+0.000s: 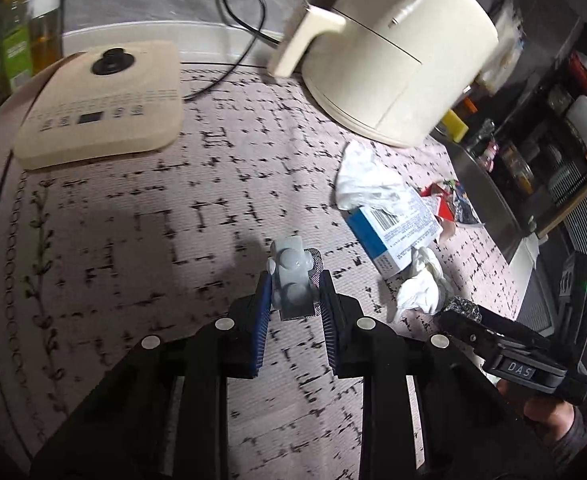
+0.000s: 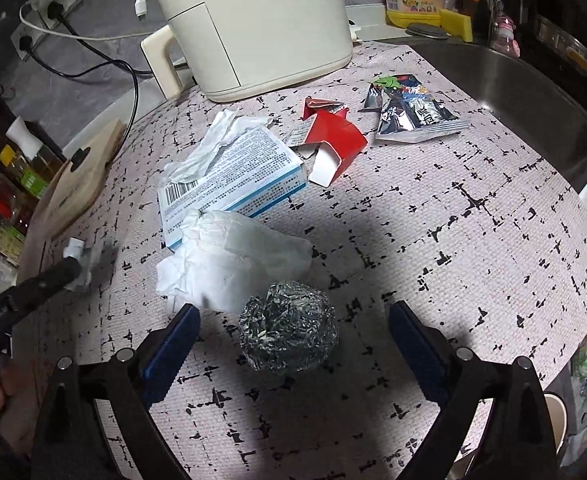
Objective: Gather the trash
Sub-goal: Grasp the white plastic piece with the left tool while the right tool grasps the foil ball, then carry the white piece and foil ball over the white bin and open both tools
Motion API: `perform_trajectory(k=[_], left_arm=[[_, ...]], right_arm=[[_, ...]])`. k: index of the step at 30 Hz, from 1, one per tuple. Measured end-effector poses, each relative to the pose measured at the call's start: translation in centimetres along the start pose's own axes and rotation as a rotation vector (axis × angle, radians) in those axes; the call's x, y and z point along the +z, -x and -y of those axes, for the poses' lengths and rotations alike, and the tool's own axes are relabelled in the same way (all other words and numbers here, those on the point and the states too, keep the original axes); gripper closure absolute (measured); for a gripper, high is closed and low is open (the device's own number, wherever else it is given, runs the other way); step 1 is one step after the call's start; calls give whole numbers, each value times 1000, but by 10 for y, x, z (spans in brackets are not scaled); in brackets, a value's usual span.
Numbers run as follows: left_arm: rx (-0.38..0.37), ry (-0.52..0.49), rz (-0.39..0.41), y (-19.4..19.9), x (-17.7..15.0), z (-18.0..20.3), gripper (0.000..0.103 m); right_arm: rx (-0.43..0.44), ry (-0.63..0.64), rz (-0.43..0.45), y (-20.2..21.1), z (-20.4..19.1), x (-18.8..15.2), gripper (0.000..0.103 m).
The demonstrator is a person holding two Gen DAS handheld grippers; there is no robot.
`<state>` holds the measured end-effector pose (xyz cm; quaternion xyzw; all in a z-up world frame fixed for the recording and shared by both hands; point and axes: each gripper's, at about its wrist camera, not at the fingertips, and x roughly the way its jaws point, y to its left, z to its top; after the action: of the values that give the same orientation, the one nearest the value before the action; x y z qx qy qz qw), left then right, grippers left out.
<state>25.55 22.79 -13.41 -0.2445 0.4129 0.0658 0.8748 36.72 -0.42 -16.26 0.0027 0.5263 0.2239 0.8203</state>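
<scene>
A: What is the left tongs (image 1: 295, 294) holding?

B: A grey blister pack (image 1: 291, 280), clamped between the two blue pads (image 1: 263, 312). Its long axis runs forward along the fingers, away from the camera, with the bubbled face turned up toward the lens. It sits above the patterned tabletop (image 1: 173, 220).

A: And the right tongs (image 2: 293, 344)?

B: Spread wide, pointing down and forward at the tabletop. A crumpled foil ball (image 2: 289, 328) lies between the fingers, touching neither.

A: Other trash?

B: Just beyond the ball is a crumpled white tissue (image 2: 233, 264), lying against a blue-and-white box (image 2: 233, 176) whose long axis runs diagonally, barcode end at the near left. A second tissue (image 2: 217, 144) lies partly on the box's far side. A torn red carton (image 2: 329, 140) is just right of the box, and a silver snack wrapper (image 2: 409, 112) lies farther right, near the cream appliance (image 2: 253, 24).

A: Are both tongs seen together?

B: In the right wrist view, the left tongs comes in from the left edge with the pack at its tip.
</scene>
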Motion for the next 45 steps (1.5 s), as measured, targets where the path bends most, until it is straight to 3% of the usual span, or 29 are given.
perform_trajectory(k=[1,2,3,4,7,16,32,45], left_arm=[[3,7,5,2,-1,-1,79],[6,12,10,4,-2,-2,79],[10,16,16,6,-3,-3,79],[10,19,20,8,-5,-3,79],[8,28,30,12,-10,1,79],[13,38,67,25,-29,32,79],[46,18,72,75,-111,90,79],[41,-24,46,84,-161,135,79]], right_arm=[[5,5,-8,0,0,0,15],[4,18,-9,1,-2,-1,39],[0,54,-6,3,-4,-2,57],[-5,89,-17,4,-7,-2,60],[55,84,-44,8,-5,-5,60],[96,91,-29,37,11,-21,60],[130,91,29,103,60,-66,60],[107,38,35,136,116,-116,60]])
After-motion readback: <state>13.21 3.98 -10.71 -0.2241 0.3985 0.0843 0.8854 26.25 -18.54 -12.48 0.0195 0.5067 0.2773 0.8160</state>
